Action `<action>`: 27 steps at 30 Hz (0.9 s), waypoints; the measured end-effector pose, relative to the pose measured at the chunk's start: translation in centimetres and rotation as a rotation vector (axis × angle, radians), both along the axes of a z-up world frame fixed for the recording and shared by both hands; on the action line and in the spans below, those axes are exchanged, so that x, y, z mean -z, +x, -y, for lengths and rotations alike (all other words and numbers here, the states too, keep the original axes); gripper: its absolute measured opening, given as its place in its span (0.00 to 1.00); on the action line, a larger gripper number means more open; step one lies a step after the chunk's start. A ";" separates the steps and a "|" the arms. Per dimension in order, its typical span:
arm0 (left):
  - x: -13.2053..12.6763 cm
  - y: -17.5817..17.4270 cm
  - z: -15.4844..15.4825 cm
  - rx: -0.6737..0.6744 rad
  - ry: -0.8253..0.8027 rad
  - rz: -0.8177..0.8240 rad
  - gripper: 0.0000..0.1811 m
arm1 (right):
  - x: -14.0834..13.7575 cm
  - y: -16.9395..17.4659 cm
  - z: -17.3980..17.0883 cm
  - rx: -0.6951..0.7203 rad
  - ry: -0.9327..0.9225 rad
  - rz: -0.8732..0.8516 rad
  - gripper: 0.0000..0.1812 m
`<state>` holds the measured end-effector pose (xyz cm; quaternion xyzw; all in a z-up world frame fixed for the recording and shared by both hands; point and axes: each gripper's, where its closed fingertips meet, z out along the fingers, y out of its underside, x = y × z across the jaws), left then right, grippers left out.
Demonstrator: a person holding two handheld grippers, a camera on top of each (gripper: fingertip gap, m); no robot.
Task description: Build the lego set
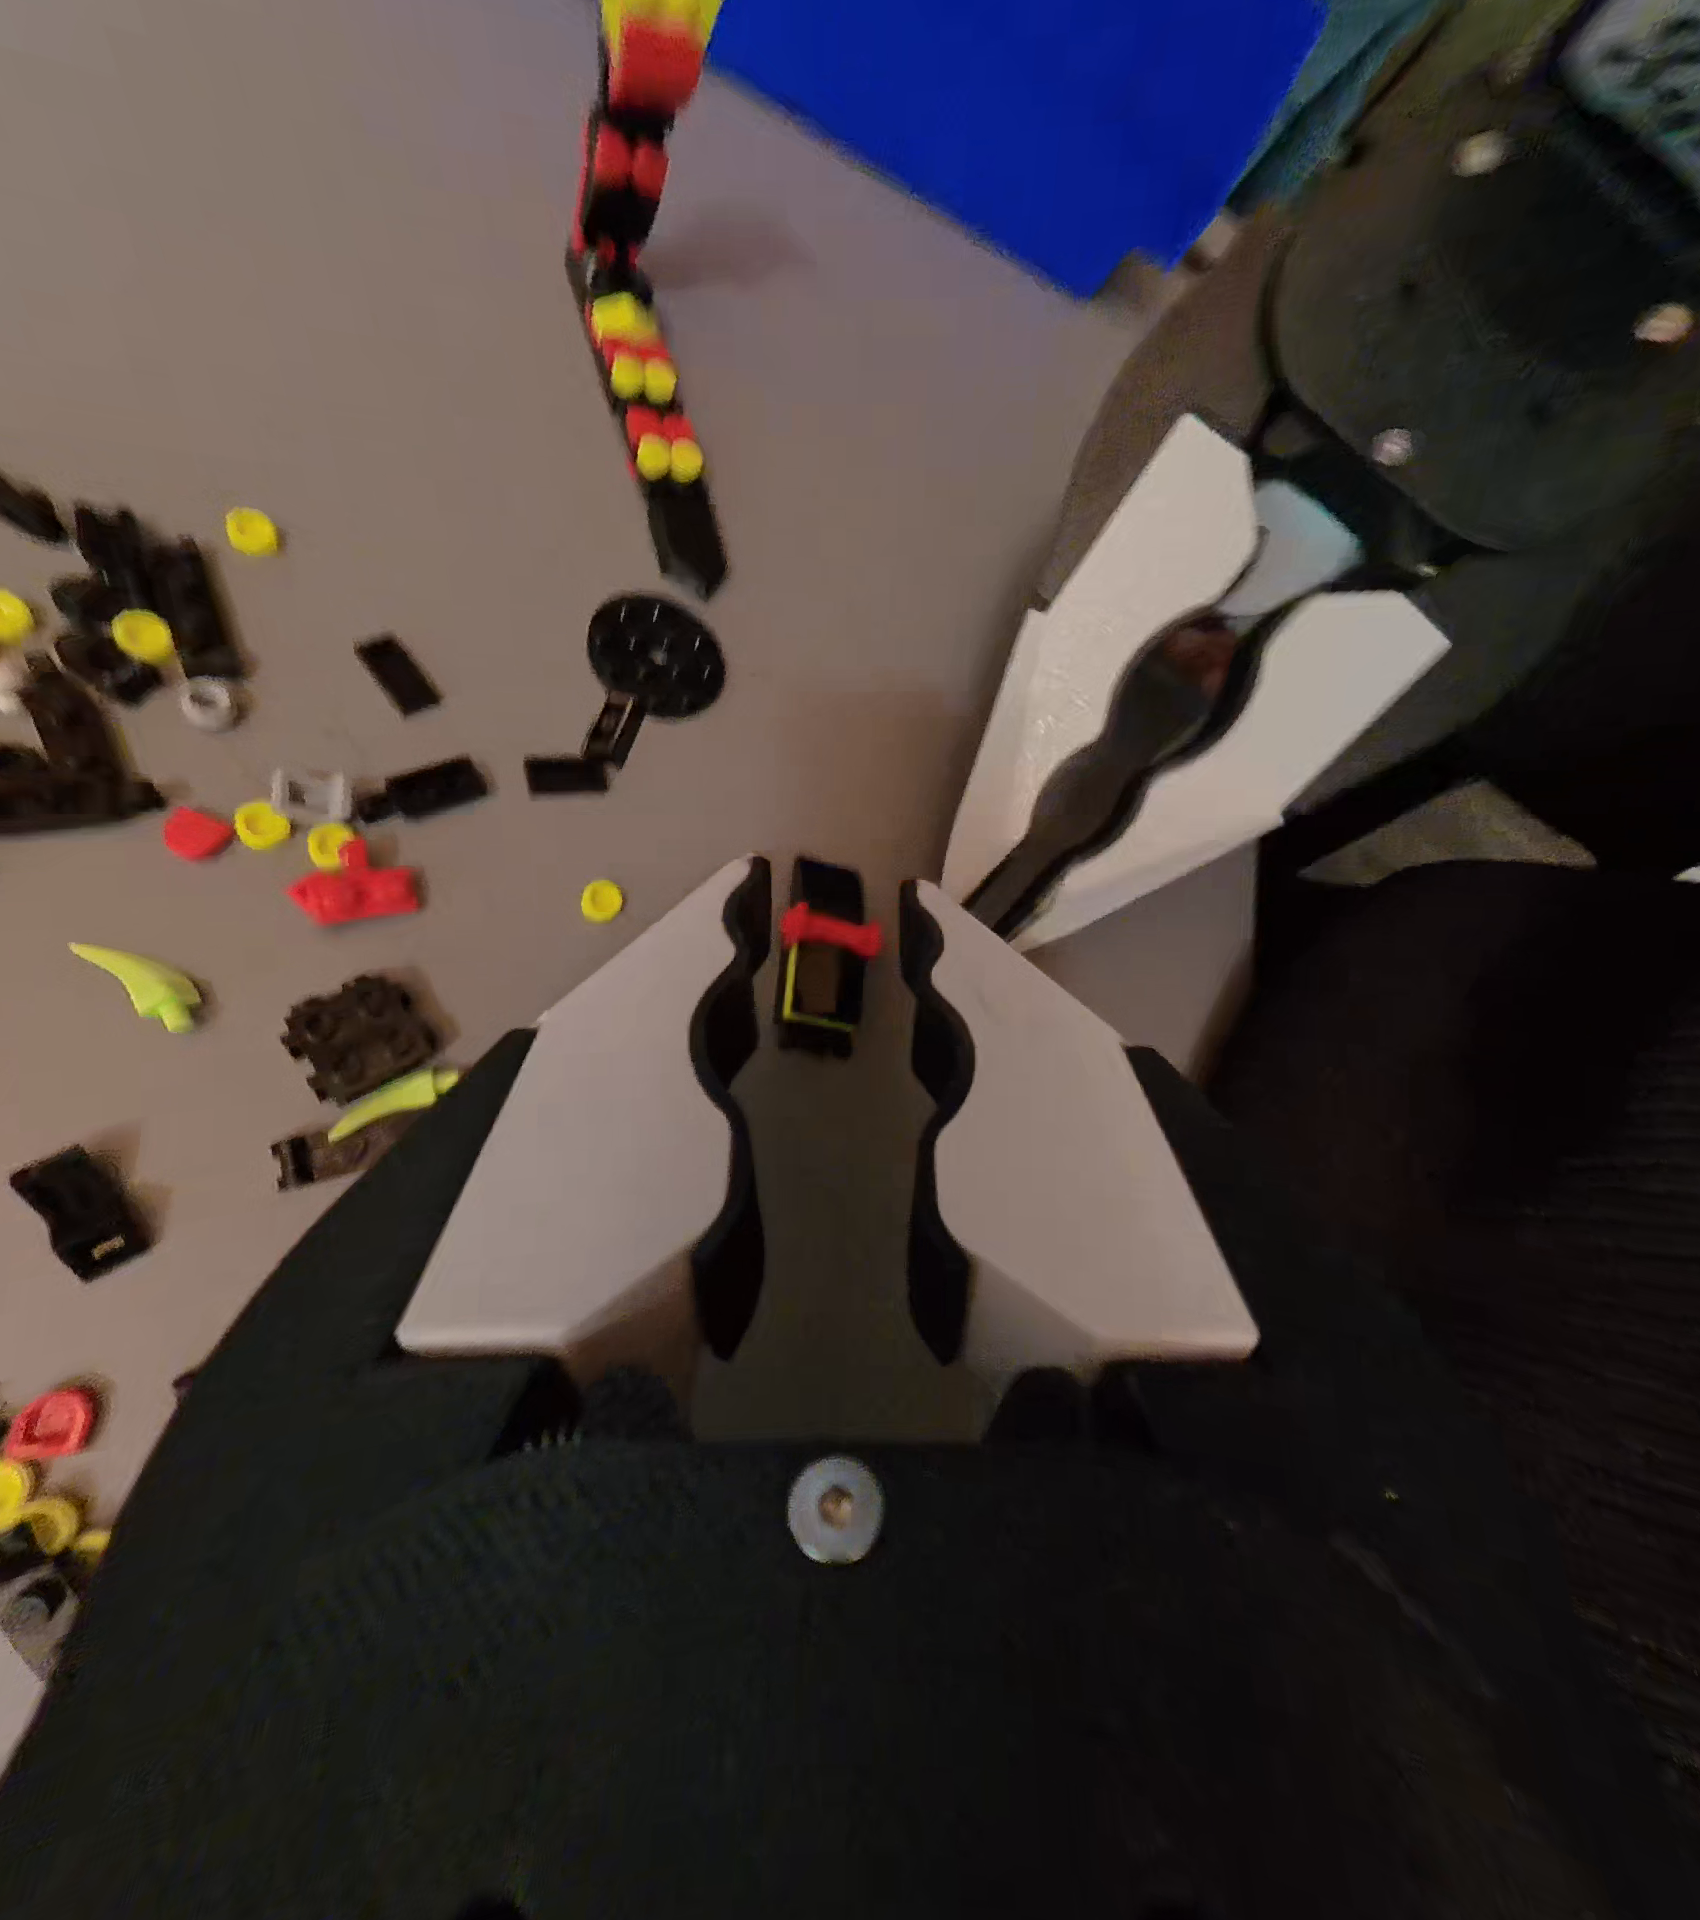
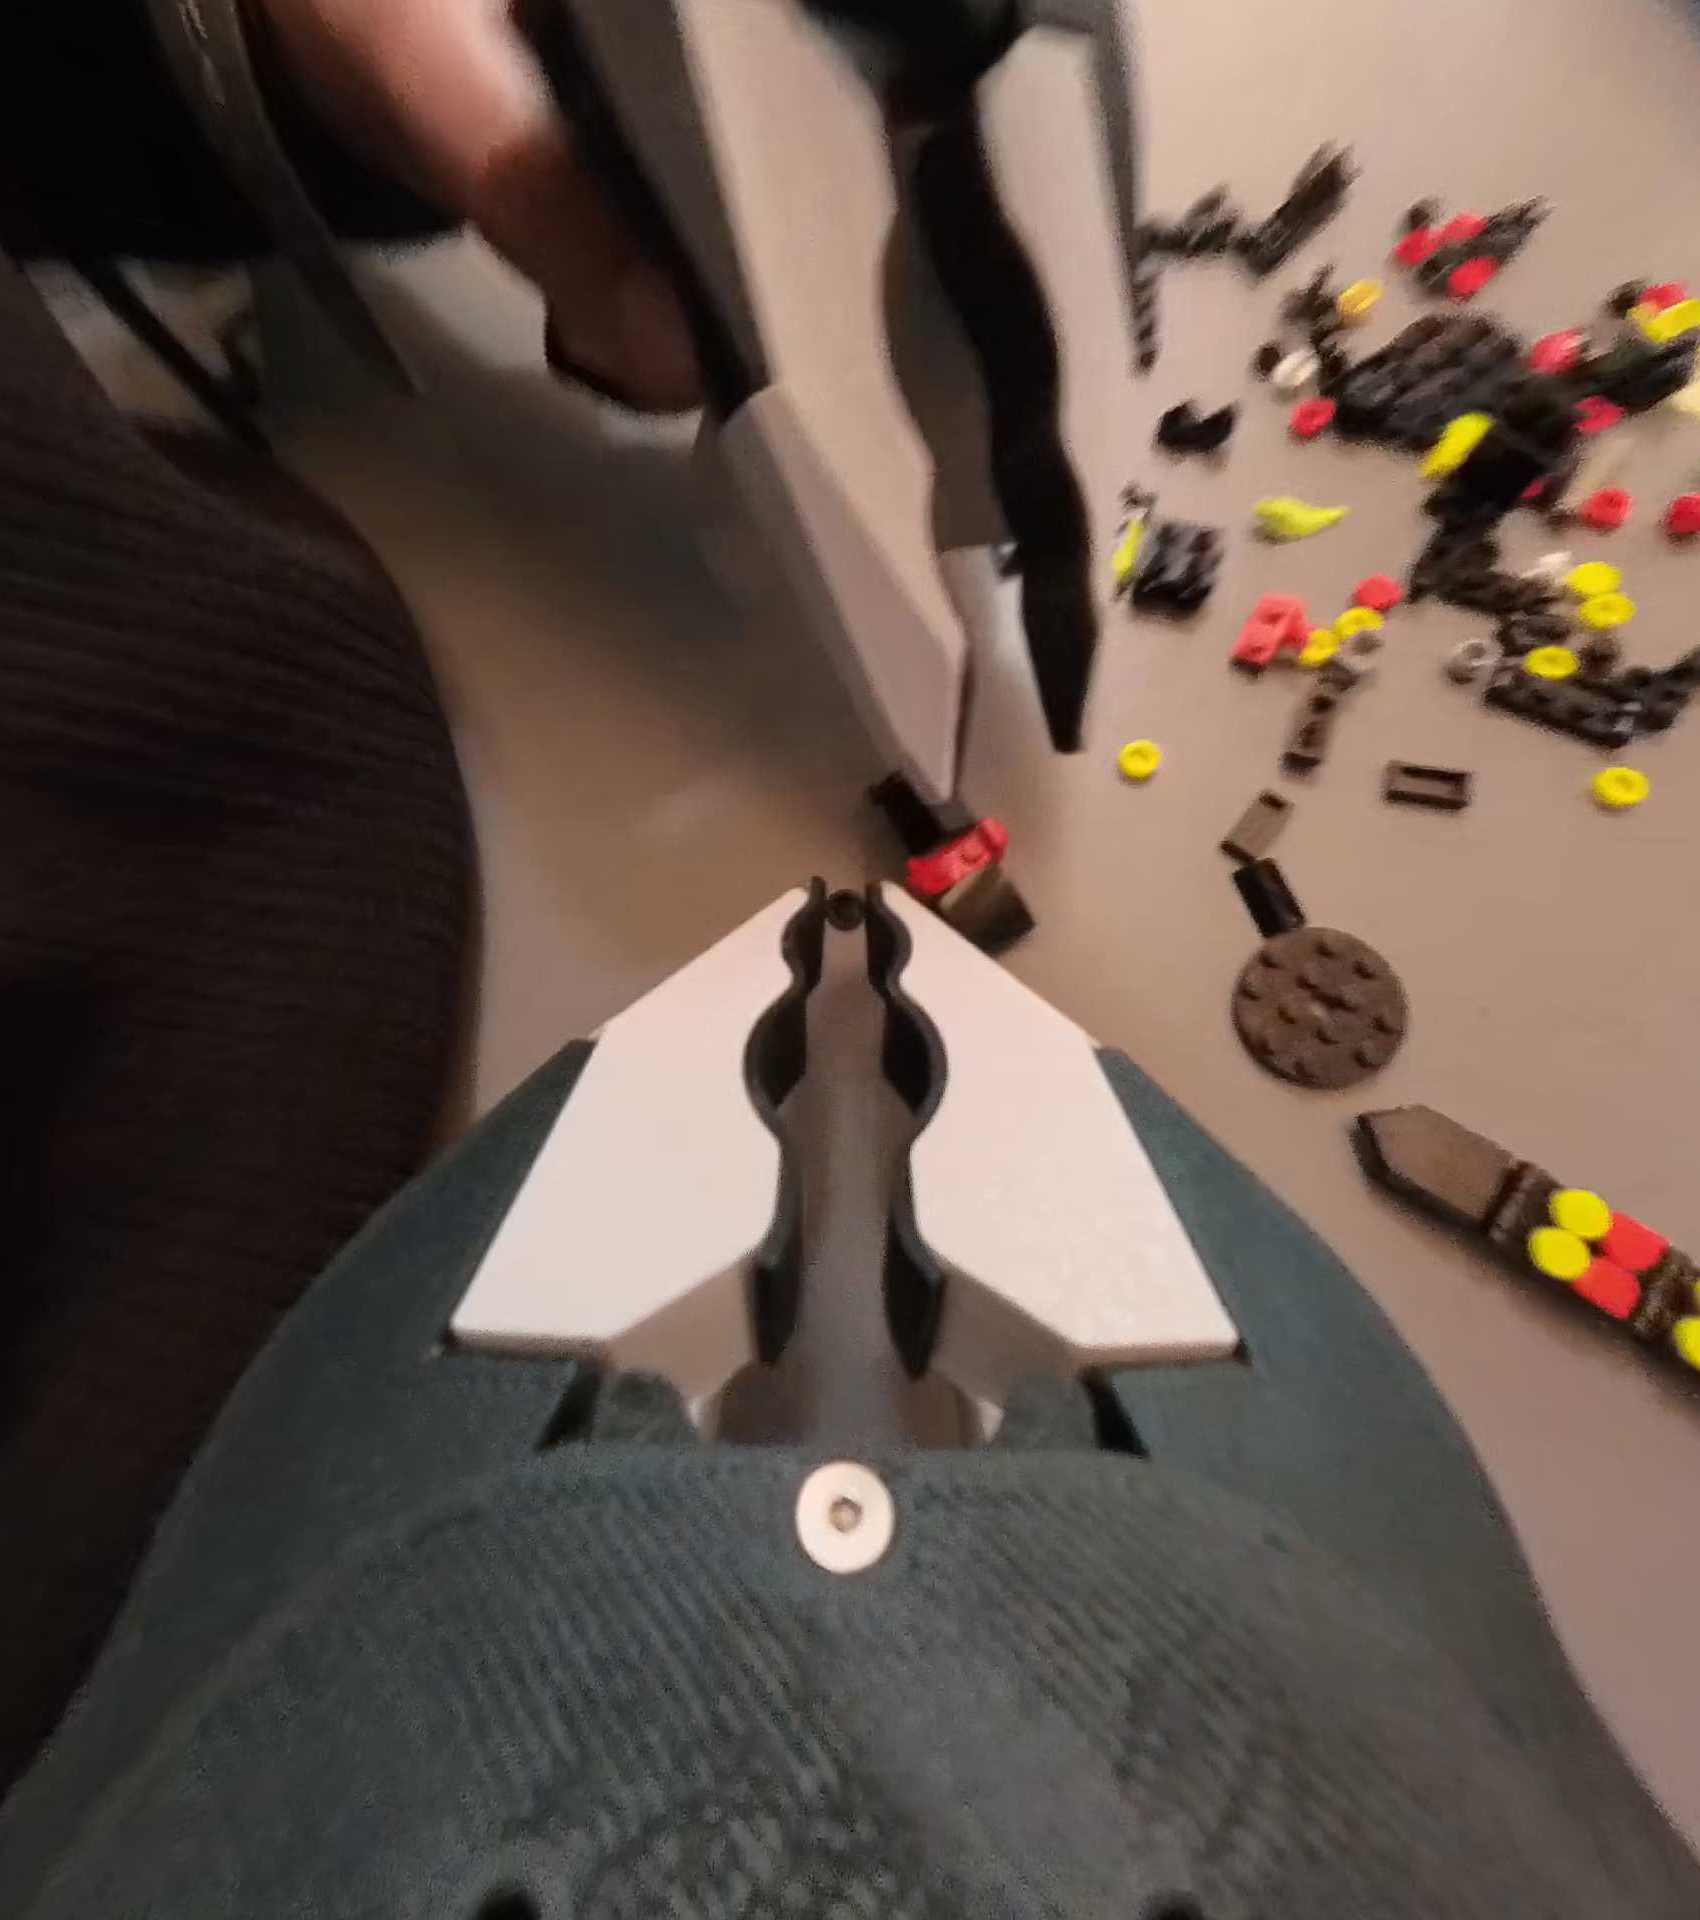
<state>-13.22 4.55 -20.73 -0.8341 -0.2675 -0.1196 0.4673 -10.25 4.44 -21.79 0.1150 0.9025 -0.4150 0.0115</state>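
Observation:
A small black assembly (image 1: 823, 971) with a red bar and yellow trim lies on the grey table; it also shows in the right wrist view (image 2: 965, 868). My left gripper (image 1: 833, 894) is open, one finger on each side of the assembly; seen from the right wrist view (image 2: 1010, 764), one finger tip touches it. My right gripper (image 2: 844, 899) is shut on a small black piece (image 2: 844, 914) just right of the assembly, tips close to the left gripper (image 1: 997, 914). A long black strip with red and yellow studs (image 1: 640, 343) (image 2: 1604, 1268) lies beyond.
A black round plate (image 1: 657, 657) (image 2: 1319, 1008) lies near the strip. Several loose black, red, yellow and lime pieces (image 1: 202, 810) (image 2: 1500, 499) are spread over the table. A blue box (image 1: 1012, 125) stands behind. A person's dark clothing (image 2: 150, 831) fills the near side. The grippers are tip to tip, or close to it. My left gripper's tips are some 7 cm from the black round plate (image 2: 1319, 1008).

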 end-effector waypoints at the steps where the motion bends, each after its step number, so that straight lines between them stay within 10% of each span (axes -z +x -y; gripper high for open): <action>1: -0.9 -0.1 -0.2 0.003 0.049 -0.020 0.13 | -1.2 -0.4 -0.1 0.031 -0.077 0.042 0.03; 9: -7.4 2.4 -1.3 0.127 0.334 -0.259 0.14 | -10.6 -1.4 -1.8 0.077 -0.792 0.700 0.02; 15: -8.7 2.6 -1.7 0.094 0.377 -0.323 0.08 | -10.5 -0.3 -1.0 0.040 -0.832 1.034 0.03; 27: -8.5 3.7 -2.1 0.146 0.392 -0.269 0.02 | -9.7 0.0 -0.7 0.060 -0.815 1.179 0.03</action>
